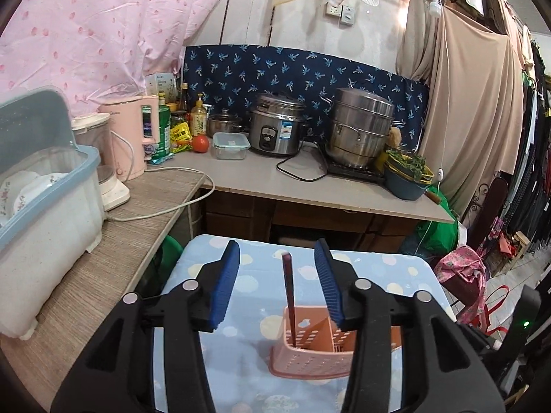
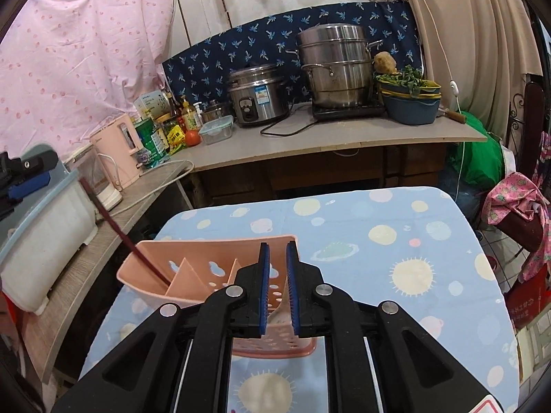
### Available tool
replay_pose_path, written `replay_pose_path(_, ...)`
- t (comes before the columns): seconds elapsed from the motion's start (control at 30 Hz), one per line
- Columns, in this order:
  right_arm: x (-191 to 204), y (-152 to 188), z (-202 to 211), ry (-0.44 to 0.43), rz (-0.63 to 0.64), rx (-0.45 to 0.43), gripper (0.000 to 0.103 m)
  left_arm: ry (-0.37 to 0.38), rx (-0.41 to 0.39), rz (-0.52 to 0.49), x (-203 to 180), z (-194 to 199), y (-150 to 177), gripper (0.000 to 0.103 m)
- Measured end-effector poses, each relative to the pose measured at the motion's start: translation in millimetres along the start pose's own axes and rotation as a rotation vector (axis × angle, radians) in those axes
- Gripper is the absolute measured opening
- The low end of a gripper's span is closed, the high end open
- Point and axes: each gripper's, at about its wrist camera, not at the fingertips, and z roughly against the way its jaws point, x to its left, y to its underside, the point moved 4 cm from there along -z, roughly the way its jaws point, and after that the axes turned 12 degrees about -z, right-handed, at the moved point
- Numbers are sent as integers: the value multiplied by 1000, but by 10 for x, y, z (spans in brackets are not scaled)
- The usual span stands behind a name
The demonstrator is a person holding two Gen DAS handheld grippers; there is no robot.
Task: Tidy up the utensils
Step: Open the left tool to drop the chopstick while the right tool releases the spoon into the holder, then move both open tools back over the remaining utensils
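A pink perforated utensil holder [image 1: 310, 347] stands on the blue patterned table [image 1: 261, 389]. A dark red chopstick [image 1: 288, 296] stands upright in its left compartment. My left gripper [image 1: 277, 284] is open and empty, hovering above the holder with the chopstick between its blue pads, not touching. In the right wrist view the holder [image 2: 206, 268] sits just ahead, the chopstick [image 2: 120, 234] leaning left. My right gripper [image 2: 277, 289] hangs over the holder's right part, jaws narrowly apart with nothing seen between them. The left gripper shows at the far left [image 2: 24, 175].
A wooden side counter [image 1: 113, 241] at left holds a dish rack [image 1: 44, 206] and pink kettle [image 1: 127, 137]. The back counter [image 1: 310, 186] carries a rice cooker [image 1: 275, 127], steamer pot [image 1: 360, 127], a blue basin of greens [image 1: 406, 175].
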Motion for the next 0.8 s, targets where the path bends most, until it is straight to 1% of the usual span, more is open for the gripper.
replay_pose_path(0.07,-36,59,161,-2,-6,2,22,-12,11,-11,28,118,74,47)
replay_pose_path(0.13,-81,151,339,-7,-6,6,22,-28,24,-28,46,231,183,48)
replay_pose_path(0.23,-169,364,631,1,-3,16,25,-47,55,-62,62,399,432,51)
replay_pose_path(0.3,-231,539,811,1,-8,27,28,-50,92,-74,65,487,663,51)
replay_pose_path(0.53,-454,1240,1255,74,17,84,29,-52,208,-93,32,703,1485,51)
replay_pose_path(0.8,-616,2003,1517,117,36,171,29,-6,312,-89,-149,910,2266,51)
